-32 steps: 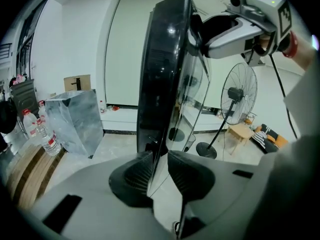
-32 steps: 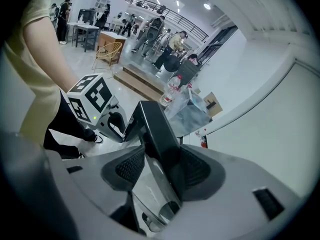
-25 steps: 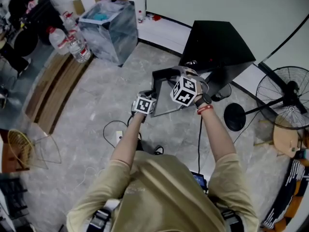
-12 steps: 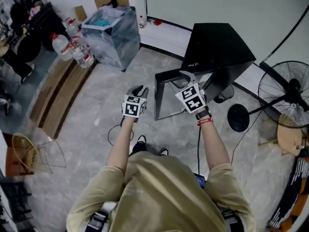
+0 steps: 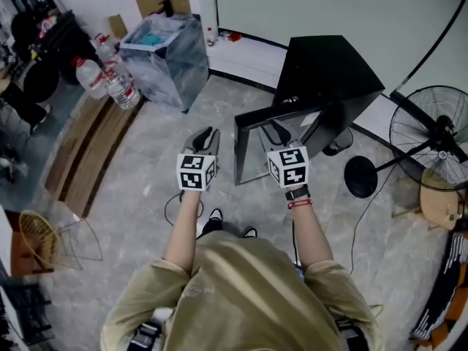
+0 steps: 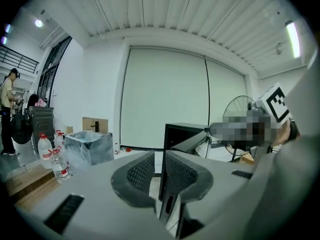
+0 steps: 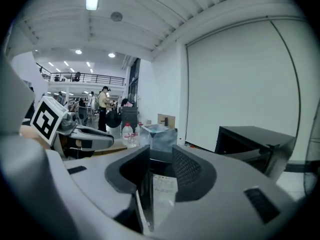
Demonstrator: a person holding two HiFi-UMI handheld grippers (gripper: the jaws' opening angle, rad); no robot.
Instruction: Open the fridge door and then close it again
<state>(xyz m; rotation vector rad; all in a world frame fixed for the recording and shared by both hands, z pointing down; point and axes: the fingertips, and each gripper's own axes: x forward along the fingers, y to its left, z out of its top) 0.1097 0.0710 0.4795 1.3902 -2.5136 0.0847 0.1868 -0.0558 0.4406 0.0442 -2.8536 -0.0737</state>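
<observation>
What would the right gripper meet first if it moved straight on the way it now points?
Most likely the open door of the small black fridge: its edge shows in the gap between the right gripper's closing jaws, untouched. Depth is unclear.

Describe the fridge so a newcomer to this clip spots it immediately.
By the white wall, between the plastic-wrapped bin and the standing fan, sits a low black cabinet: the fridge. Only it has a door swung open into the room.
</observation>
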